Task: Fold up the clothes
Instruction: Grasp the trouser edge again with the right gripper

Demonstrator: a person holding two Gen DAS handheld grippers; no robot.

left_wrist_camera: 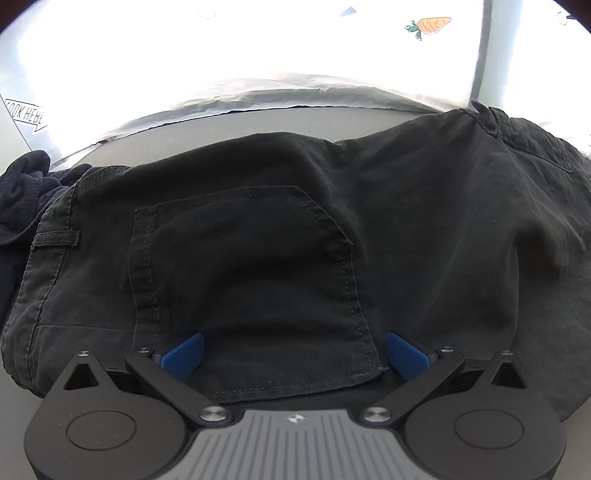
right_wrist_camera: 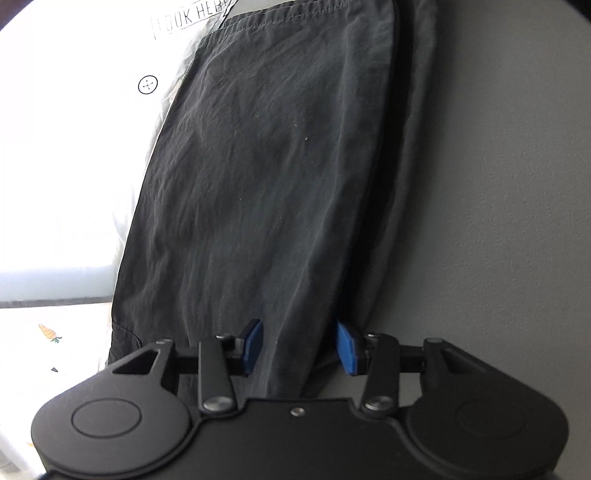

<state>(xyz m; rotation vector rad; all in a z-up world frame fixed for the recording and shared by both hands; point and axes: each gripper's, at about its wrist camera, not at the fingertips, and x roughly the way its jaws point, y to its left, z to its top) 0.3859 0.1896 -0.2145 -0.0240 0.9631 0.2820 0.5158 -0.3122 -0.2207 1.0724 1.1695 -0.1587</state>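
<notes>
Both tools tilt down over black trousers (left_wrist_camera: 258,258) — seemingly unclamped.

A grey table (right_wrist_camera: 498,184) is lying beside a white sheet (left_wrist_camera: 258,44) showing a carrot print (left_wrist_camera: 430,25) and a lettered label (right_wrist_camera: 188,20).
</notes>
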